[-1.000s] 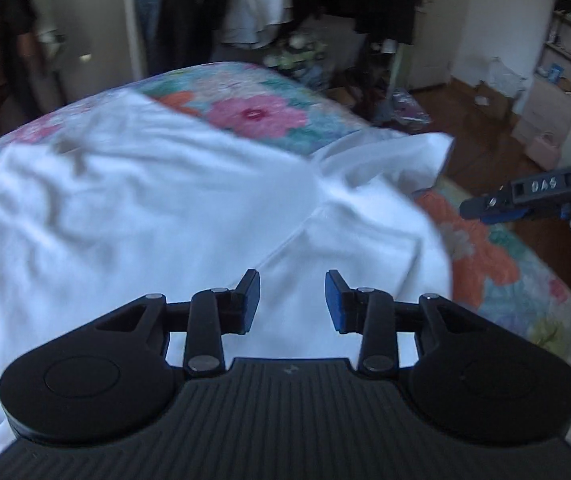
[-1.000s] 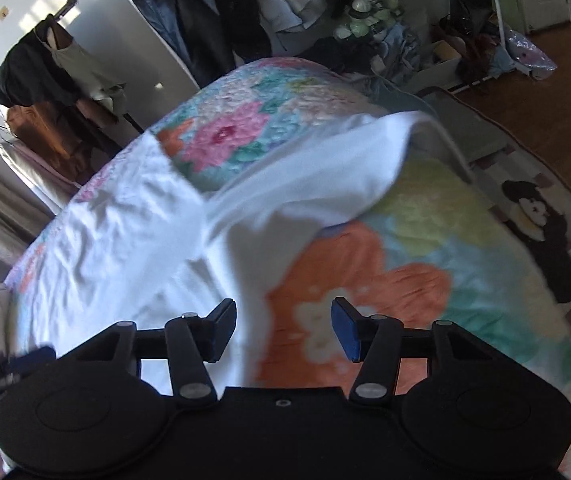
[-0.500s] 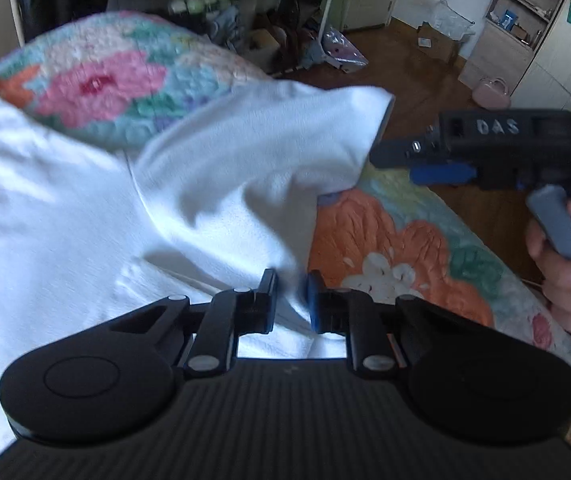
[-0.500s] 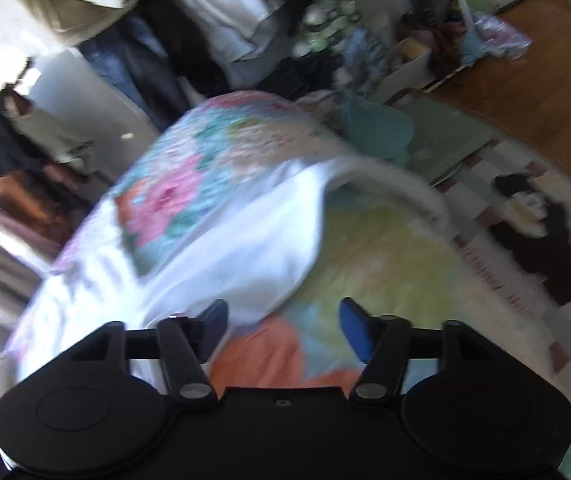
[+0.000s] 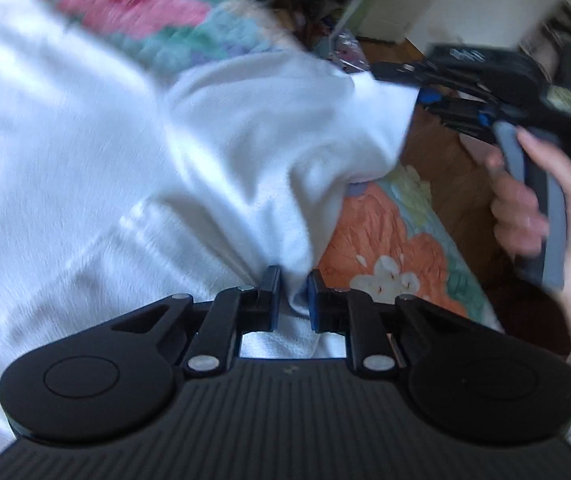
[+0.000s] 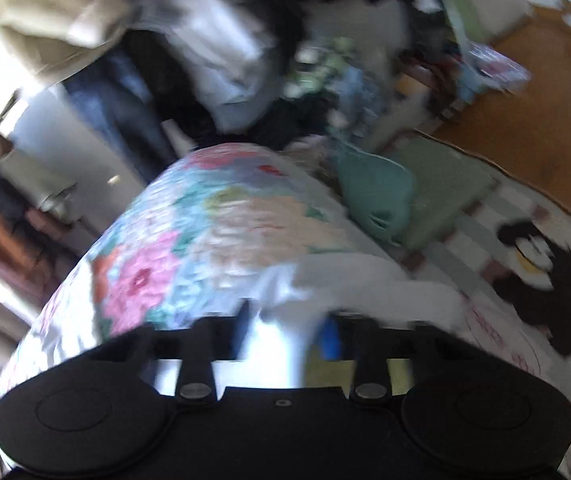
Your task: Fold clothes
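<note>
I have the left tool [image 5: 292, 294] pinched on the near hem of a white shirt [image 5: 85, 152] spread over a flowered bedspread [image 5: 385, 240], its two tips drawn close with cloth bunched between them. Ahead and to its right, my right tool [image 5: 417, 88] sits at the far corner of the same flap, which stands raised off the bed; in its own blurred view, the right tool [image 6: 285, 336] has white fabric lying between tips that stand somewhat apart, and I cannot tell whether it truly grips.

I judge this the first side fold: the right-hand flap is lifted and ready to be carried across the body of the shirt, which lies to the left of both tools. The next move calls for both tools to travel leftward together, keeping the edge taut, then lower it flat.

The bed's edge falls away just right of the tools, with a patterned rug [image 6: 525, 280] and wooden floor [image 6: 525, 92] beyond. Open room lies to the left over the shirt; hanging clothes [image 6: 205, 48] crowd the space beyond the far end.
</note>
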Demonstrator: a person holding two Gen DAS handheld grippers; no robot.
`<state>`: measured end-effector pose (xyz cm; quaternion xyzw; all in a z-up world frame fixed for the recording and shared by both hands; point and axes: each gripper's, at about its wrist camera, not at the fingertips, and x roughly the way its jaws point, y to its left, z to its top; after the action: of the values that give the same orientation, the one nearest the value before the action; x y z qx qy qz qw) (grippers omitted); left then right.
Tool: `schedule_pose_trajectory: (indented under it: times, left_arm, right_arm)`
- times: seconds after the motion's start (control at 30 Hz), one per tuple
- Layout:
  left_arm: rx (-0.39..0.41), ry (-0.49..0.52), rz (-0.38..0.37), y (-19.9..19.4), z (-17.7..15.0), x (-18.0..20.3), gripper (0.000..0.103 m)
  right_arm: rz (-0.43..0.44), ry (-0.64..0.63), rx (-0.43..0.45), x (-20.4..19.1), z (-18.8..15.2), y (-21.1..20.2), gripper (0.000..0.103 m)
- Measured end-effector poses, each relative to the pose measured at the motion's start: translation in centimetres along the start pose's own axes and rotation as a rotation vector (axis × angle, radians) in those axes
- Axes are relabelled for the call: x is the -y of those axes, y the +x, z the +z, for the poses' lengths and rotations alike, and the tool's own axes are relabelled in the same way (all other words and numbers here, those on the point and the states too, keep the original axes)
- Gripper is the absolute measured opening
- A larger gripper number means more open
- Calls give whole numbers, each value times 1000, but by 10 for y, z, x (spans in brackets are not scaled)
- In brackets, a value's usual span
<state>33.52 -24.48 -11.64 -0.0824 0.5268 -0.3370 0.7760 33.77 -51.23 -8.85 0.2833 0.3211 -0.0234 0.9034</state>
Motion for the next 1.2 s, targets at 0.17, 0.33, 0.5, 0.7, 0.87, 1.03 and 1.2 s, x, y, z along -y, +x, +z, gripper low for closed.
schedule_pose_trajectory:
  times: [0.17,0.33,0.5,0.7,0.87,1.03,1.2]
  left_arm:
    - [48,-43,-35,-22,-1,-3,15]
    - [160,-186,-55,-62,-23,-20,18]
    - [289,-230,-10,-113,-44,-41,18]
    - [372,-253,56,-168,-70,-72,29]
    - [332,-296,-49,-159,-80,-88,38]
    - [319,-364,-110,-133,-84,-93,39]
    - [317,-306,-67,-119,-72,-81,40]
  right_arm:
    - [72,-113,87,-41,-9,-23,10]
    - [202,-227,132,-97,-17,-54,9]
    - [341,-398,33,-162,-43,-61,8]
    - [383,-648,-265,-197,-109,-44,7]
    - [319,-627,-407,-192,-140,-24,8]
    - [290,-432,-505,-169,-148,-10,23]
    - [255,-500,-569,-162,-160,-11,24]
